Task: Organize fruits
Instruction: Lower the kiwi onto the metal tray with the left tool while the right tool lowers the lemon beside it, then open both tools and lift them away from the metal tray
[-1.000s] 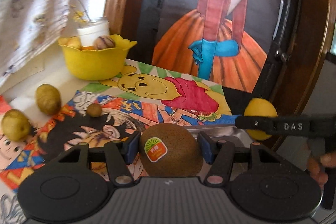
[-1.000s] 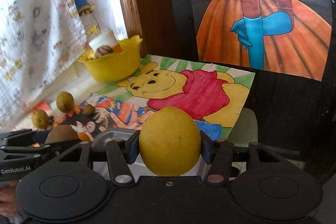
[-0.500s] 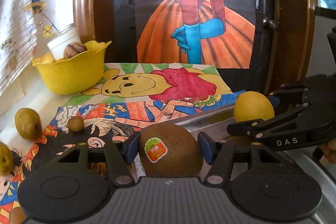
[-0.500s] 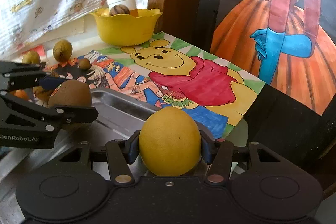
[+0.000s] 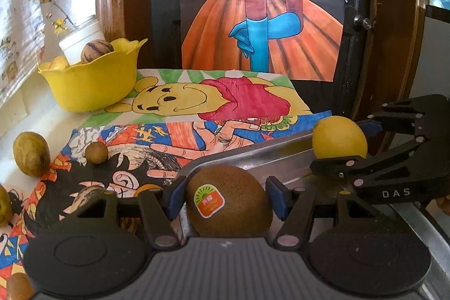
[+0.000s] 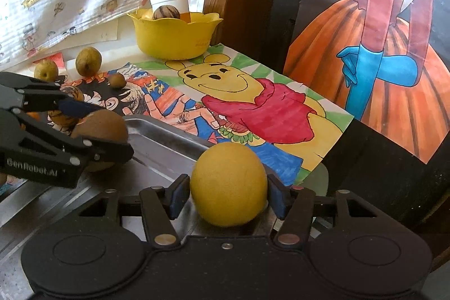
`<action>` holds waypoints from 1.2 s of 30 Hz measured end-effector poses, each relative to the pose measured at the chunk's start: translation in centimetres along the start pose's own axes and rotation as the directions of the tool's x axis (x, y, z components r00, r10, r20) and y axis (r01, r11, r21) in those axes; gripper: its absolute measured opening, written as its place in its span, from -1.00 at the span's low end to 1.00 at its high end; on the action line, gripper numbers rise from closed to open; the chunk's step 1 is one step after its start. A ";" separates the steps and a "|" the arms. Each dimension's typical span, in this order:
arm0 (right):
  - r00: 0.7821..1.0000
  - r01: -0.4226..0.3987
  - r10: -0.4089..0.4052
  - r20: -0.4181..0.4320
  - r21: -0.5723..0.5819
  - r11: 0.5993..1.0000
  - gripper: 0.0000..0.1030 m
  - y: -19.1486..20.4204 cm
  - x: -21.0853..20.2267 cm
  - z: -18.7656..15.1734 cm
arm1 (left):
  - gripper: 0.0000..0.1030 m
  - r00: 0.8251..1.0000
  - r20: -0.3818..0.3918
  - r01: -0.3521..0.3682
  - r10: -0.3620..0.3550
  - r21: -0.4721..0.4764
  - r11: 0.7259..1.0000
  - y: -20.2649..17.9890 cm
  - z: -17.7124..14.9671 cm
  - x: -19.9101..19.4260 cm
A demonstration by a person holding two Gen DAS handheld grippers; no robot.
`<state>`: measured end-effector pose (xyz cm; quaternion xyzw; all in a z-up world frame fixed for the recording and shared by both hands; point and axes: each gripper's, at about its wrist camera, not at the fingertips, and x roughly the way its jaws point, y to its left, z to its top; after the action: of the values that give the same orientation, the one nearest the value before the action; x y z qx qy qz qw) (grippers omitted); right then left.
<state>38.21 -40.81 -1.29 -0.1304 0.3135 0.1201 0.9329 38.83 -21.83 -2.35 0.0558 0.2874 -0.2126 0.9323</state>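
A brown kiwi [image 5: 233, 204] with an orange sticker lies at the near-left end of a steel tray [image 5: 253, 156]. My left gripper [image 5: 227, 193] straddles it. Its jaws are opening and the blue pads [image 5: 175, 200] stand just off the skin. A yellow lemon [image 6: 227, 184] rests in the tray's right part [image 6: 168, 148]. It sits between the fingers of my right gripper [image 6: 228, 194], whose jaws are also opening, the pads barely clear of it. Each gripper shows sideways in the other's view, the lemon [image 5: 339, 137] at the right and the kiwi [image 6: 101, 128] at the left.
A yellow bowl [image 5: 90, 83] with fruit and a white cup stands at the back left. Loose fruits [image 5: 31, 153] and a small brown one [image 5: 96, 153] lie on the coloured drawings left of the tray. A dark wooden panel with a painted figure closes the back.
Both grippers sank onto the tray and rolled level, each carrying its fruit. Their pads then spread slightly away from the kiwi and the lemon.
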 end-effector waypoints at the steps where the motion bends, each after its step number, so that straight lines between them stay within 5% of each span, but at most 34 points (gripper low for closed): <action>1: 1.000 0.003 -0.003 0.001 -0.002 1.000 0.23 0.0 -0.1 0.0 | 0.40 1.000 0.004 -0.006 0.006 -0.010 1.000 0.1 0.1 -0.1; 6: 1.000 0.015 -0.015 0.009 0.012 1.000 0.28 -0.2 -1.4 -0.4 | 0.57 1.000 0.019 -0.014 0.015 -0.082 0.997 1.1 0.9 -1.2; 14: 0.997 0.001 -0.008 0.074 0.092 0.996 0.68 0.8 -5.4 -0.5 | 0.97 0.996 0.059 -0.055 0.065 -0.155 0.986 1.6 1.6 -5.1; 20: 0.990 -0.004 -0.016 0.138 0.143 0.990 0.93 2.9 -9.6 -0.8 | 0.99 0.988 0.084 -0.112 0.130 -0.191 0.975 1.8 1.1 -9.5; 36: 0.988 0.020 -0.060 0.145 0.259 0.966 0.99 10.8 -20.4 -4.5 | 0.99 0.983 0.085 -0.141 0.163 -0.215 0.966 1.5 -5.7 -20.9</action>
<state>16.65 -34.97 6.01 -0.0052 0.2521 0.0691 0.9652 21.00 -11.60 4.64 -0.0312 0.2549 -0.1118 0.9600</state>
